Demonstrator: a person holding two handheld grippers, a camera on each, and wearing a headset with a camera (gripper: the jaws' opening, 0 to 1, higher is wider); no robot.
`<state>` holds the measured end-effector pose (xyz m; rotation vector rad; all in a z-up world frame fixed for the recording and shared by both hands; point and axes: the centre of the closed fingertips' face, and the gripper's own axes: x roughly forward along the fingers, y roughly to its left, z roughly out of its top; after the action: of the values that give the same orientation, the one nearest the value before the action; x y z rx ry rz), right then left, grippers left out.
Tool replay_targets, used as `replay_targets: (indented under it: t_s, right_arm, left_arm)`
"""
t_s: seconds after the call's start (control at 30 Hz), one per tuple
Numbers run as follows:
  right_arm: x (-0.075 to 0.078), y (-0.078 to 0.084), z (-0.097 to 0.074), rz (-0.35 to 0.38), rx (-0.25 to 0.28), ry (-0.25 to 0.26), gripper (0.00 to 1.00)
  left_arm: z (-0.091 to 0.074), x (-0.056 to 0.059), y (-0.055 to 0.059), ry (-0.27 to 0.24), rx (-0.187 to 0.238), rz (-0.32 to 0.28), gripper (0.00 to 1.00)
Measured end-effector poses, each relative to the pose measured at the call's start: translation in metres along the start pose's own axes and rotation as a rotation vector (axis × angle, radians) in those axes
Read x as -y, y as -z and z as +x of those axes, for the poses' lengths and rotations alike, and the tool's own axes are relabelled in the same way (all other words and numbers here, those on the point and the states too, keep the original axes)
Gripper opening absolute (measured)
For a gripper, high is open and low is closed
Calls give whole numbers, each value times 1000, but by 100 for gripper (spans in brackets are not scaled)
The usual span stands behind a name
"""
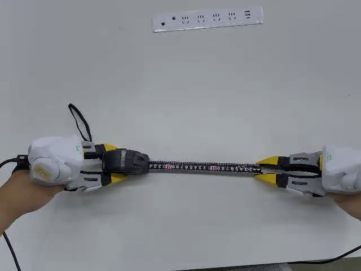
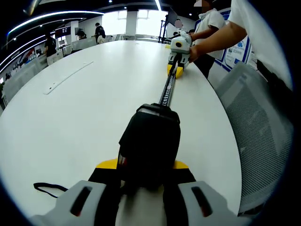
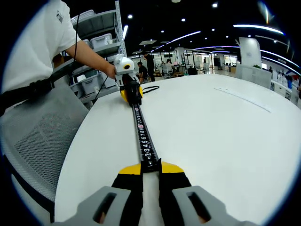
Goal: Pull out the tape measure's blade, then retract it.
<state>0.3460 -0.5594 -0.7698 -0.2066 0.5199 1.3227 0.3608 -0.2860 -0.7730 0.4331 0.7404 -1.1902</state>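
Tape measure (image 1: 125,161), matte black rounded case, clamped by left gripper (image 1: 117,163), yellow-tipped fingers (image 1: 110,148). Flat numbered blade (image 1: 203,167) runs to right gripper (image 1: 263,169), fingers pinched on its tip. Gripper views add grey mesh chair (image 2: 254,122).

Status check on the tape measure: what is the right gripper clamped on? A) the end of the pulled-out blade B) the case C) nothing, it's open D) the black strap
A: the right gripper pinches the tip of the blade, which stretches across to the case held in the left gripper.
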Motion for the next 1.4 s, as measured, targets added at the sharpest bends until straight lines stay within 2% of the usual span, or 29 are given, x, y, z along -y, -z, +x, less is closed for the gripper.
replay_targets:
  t_s: [0.33,0.5,1.17,1.4]
  right_arm:
    - [-2,-1,0,0,-10,-11,11]
    - [-1,-1,1,20,-2,-6,12]
    - [-1,0,2,23,-8,5,14]
    - [-1,1,2,32,-11,13,15]
  left_arm:
    - [0,0,0,1,0,2,31]
    - [0,0,0,-3,-3,9,31]
    - [0,-1,1,-14,-15,28,31]
    - [0,-2,2,-29,-27,10,32]
